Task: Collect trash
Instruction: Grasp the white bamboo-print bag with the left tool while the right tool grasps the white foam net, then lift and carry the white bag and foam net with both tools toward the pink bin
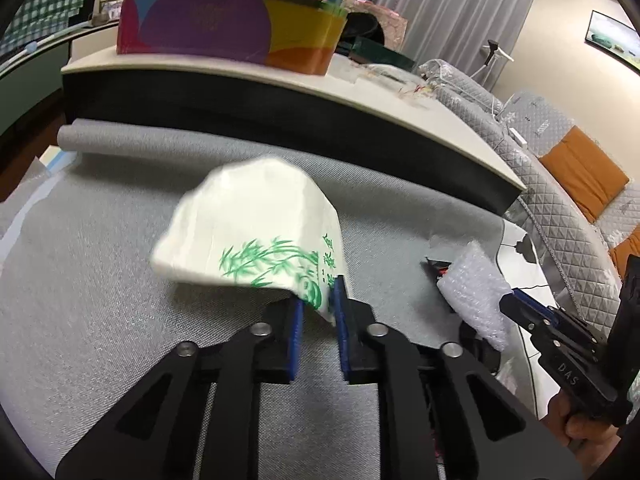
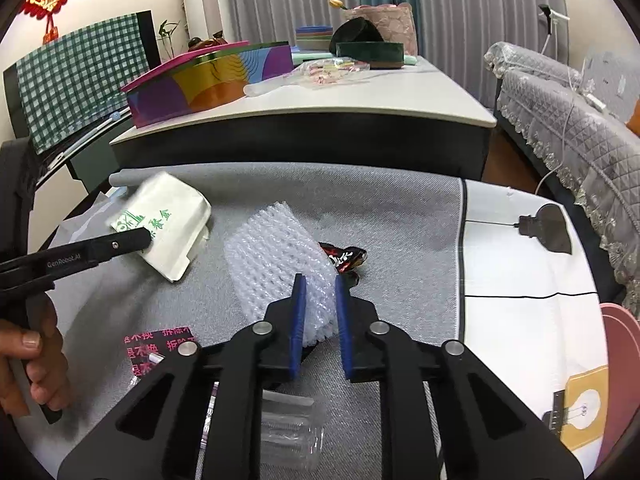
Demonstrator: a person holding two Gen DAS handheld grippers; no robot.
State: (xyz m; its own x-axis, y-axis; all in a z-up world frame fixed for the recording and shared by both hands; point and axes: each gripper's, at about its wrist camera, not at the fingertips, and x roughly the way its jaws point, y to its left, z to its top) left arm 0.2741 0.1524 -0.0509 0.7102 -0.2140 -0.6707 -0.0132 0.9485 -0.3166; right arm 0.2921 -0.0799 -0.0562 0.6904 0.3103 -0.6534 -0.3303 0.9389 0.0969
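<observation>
While both tools were closed, we held the white paper bag [image 1: 248, 232] by its corner in the left tool [image 1: 318, 312] and the foam net sleeve [image 2: 276, 264] in the right tool [image 2: 320, 308], just above the grey-covered tabletop [image 2: 400, 216]; both seemed light, soft, easily crushed.

Left wrist view looked forward along the left gripper [image 1: 318, 304], close above the grey mat [image 1: 100, 272], toward the low table [image 1: 360, 96]. Right wrist view looked likewise along the right gripper [image 2: 320, 300], from farther right. Both views shared the mat, the table, the white paper bag [image 1: 248, 232] [image 2: 168, 224] and the foam netting [image 1: 476, 292] [image 2: 276, 260].
</observation>
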